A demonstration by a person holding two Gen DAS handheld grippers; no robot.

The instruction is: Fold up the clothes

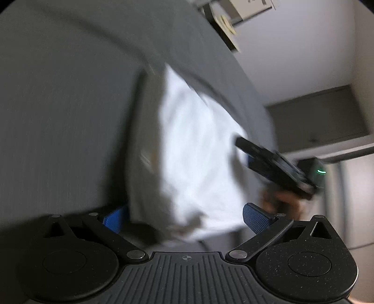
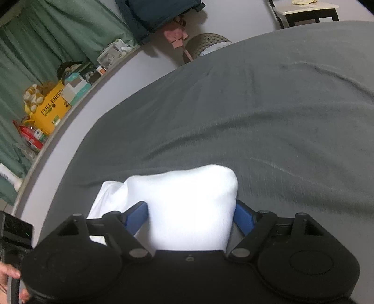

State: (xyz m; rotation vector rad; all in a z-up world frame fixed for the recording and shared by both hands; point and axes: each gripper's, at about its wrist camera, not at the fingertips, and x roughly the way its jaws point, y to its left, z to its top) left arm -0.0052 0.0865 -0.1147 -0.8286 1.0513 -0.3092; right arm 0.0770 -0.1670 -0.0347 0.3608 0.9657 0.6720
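Observation:
A white garment (image 2: 187, 194) lies bunched on the grey bed sheet (image 2: 257, 117). My right gripper (image 2: 190, 217) is closed in on a thick fold of it, with cloth bulging between the blue pads (image 2: 138, 217). The left wrist view is blurred. There the white garment (image 1: 194, 145) hangs between the wide-apart blue pads (image 1: 256, 217) of my open left gripper (image 1: 184, 218). The right gripper (image 1: 244, 152), held by a hand (image 1: 280, 201), sits at the cloth's right edge. The left gripper's body (image 2: 14, 229) shows at the right wrist view's lower left.
The grey sheet (image 1: 58, 117) covers most of the bed. A ledge along the far side holds a yellow bag (image 2: 49, 110) and boxes before a green curtain (image 2: 46, 30). A small table (image 2: 306, 11) and a round stool (image 2: 208, 42) stand past the bed. A grey cabinet (image 1: 320, 117) is on the wall.

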